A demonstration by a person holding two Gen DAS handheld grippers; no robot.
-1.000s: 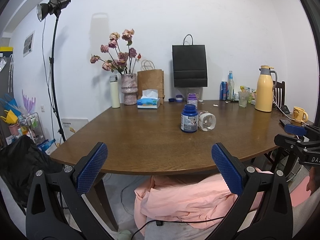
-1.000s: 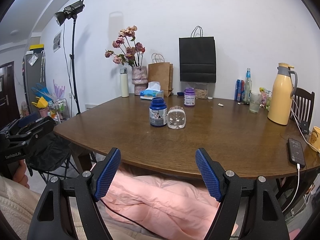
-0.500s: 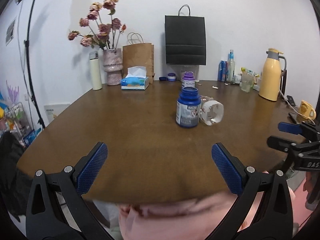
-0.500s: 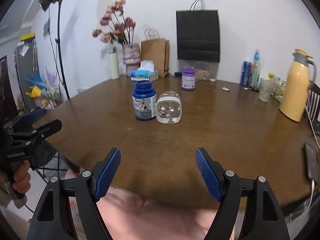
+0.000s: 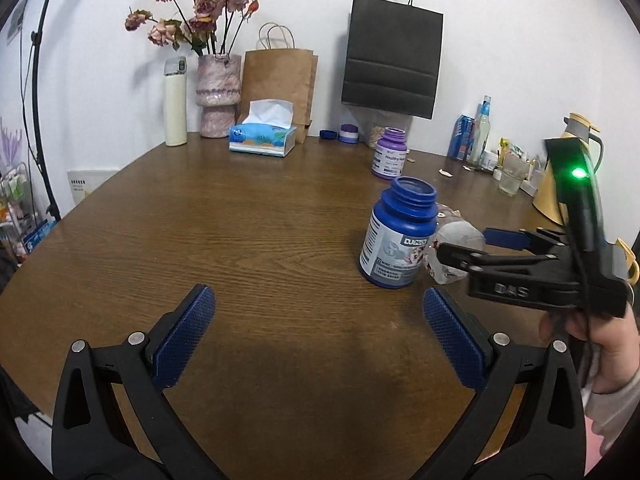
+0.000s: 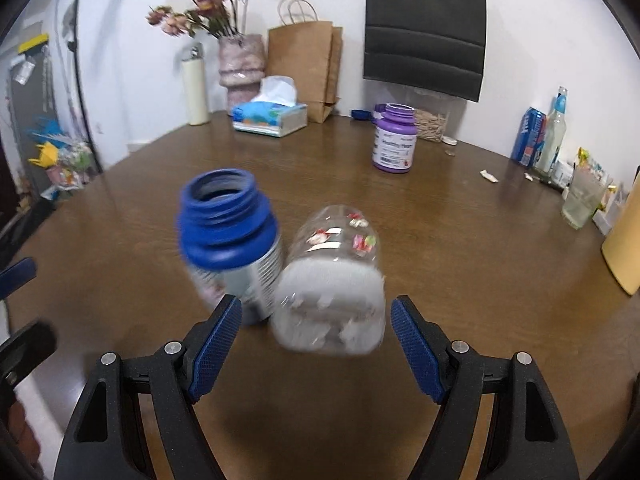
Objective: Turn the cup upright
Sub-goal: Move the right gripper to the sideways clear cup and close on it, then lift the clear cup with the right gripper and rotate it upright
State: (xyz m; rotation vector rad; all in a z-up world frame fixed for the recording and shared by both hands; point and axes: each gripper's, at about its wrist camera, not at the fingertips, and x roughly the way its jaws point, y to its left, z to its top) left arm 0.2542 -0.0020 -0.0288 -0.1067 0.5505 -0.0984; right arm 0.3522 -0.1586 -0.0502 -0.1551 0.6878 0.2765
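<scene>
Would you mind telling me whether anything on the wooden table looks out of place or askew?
Yes: the clear plastic cup with small stickers lies on its side on the brown wooden table, right beside the upright, lidless blue supplement bottle. The open right gripper is closing in on it; nothing looks spilled.

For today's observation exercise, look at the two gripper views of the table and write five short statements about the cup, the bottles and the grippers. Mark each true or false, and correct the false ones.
1. The cup lies on its side. True.
2. The blue bottle has its cap on. False: its mouth is open.
3. The right gripper is shut on the cup. False: its jaws are open, either side of the cup.
4. The purple bottle stands beyond the cup. True.
5. The left gripper holds the blue bottle. False: it is open, with only bare table between its fingers.
</scene>
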